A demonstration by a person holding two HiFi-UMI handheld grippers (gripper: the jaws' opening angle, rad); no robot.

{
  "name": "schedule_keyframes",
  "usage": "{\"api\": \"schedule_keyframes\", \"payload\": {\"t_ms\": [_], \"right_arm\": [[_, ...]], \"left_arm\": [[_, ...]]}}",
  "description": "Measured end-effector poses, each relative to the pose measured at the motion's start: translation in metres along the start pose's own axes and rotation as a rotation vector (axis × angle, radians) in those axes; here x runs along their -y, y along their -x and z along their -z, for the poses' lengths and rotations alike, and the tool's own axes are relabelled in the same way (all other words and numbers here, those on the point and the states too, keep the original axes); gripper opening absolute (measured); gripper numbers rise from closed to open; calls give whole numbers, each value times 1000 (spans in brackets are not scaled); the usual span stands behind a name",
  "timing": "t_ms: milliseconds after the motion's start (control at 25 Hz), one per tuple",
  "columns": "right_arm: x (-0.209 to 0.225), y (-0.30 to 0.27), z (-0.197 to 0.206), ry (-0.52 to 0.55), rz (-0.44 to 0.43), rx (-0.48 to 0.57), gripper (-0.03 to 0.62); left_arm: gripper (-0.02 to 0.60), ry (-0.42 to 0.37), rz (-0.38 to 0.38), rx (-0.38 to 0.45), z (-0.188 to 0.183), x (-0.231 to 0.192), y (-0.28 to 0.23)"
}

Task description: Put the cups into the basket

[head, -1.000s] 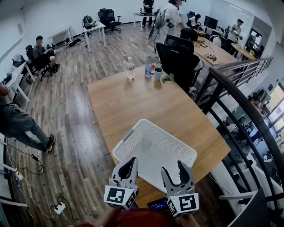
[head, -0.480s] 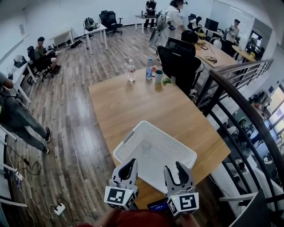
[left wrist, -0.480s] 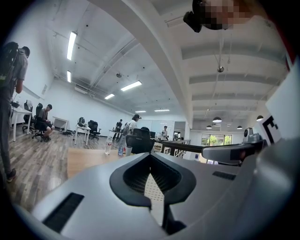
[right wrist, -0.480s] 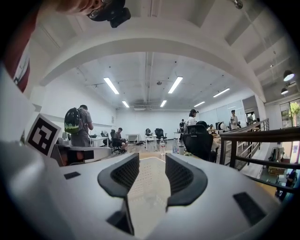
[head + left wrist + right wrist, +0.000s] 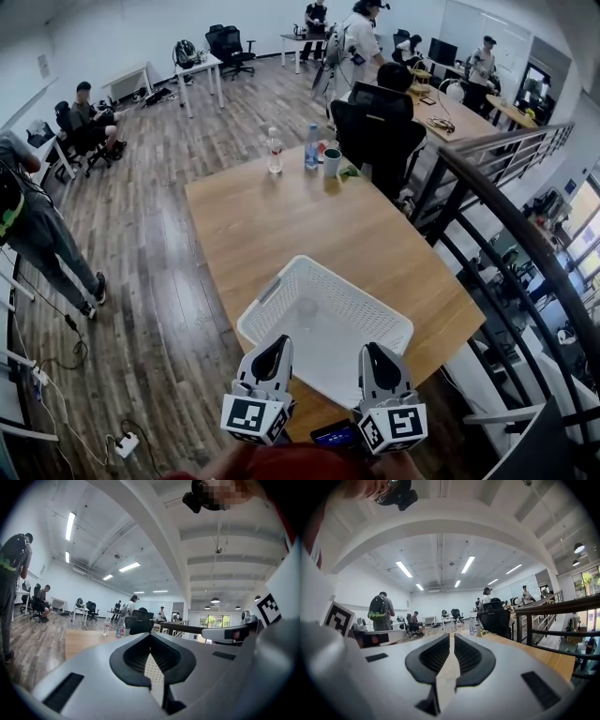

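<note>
At the light wooden table (image 5: 272, 216)'s near edge, the white mesh plastic basket (image 5: 361, 289) holds a clear plastic cup (image 5: 307, 309). Left gripper (image 5: 274, 345) is pinched together and empty, right gripper (image 5: 380, 349) just closed up, empty too.

head view looks down, gripper views (level) across the table (image 5: 281, 225).

The basket (image 5: 361, 298) looks like white plastic, its walls pierced with small holes and faintly glossy; the table (image 5: 272, 216) under it is pale wood, smooth and matt. The floor (image 5: 159, 234) to the left is darker wood planking with a slight sheen; the railing (image 5: 514, 228) at the right looks like dark painted metal.
</note>
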State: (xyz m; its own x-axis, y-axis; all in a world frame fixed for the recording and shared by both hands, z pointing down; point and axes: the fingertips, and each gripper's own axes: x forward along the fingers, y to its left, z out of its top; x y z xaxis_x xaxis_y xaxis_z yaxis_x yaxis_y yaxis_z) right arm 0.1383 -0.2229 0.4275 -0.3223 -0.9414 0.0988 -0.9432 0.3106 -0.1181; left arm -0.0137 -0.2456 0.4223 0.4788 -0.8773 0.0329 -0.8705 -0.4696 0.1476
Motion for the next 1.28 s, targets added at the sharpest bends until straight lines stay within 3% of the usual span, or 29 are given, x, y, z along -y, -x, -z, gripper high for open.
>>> {"api": "schedule_keyframes", "payload": {"t_ms": [480, 840, 1280], "right_arm": [[4, 2, -1, -18, 13, 9, 11], [4, 2, 5, 53, -3, -10, 11], [5, -1, -1, 65, -9, -2, 9]], "left_arm": [[6, 2, -3, -10, 3, 0, 2], [7, 4, -9, -8, 6, 0, 4], [6, 7, -10, -9, 4, 1, 4]]}}
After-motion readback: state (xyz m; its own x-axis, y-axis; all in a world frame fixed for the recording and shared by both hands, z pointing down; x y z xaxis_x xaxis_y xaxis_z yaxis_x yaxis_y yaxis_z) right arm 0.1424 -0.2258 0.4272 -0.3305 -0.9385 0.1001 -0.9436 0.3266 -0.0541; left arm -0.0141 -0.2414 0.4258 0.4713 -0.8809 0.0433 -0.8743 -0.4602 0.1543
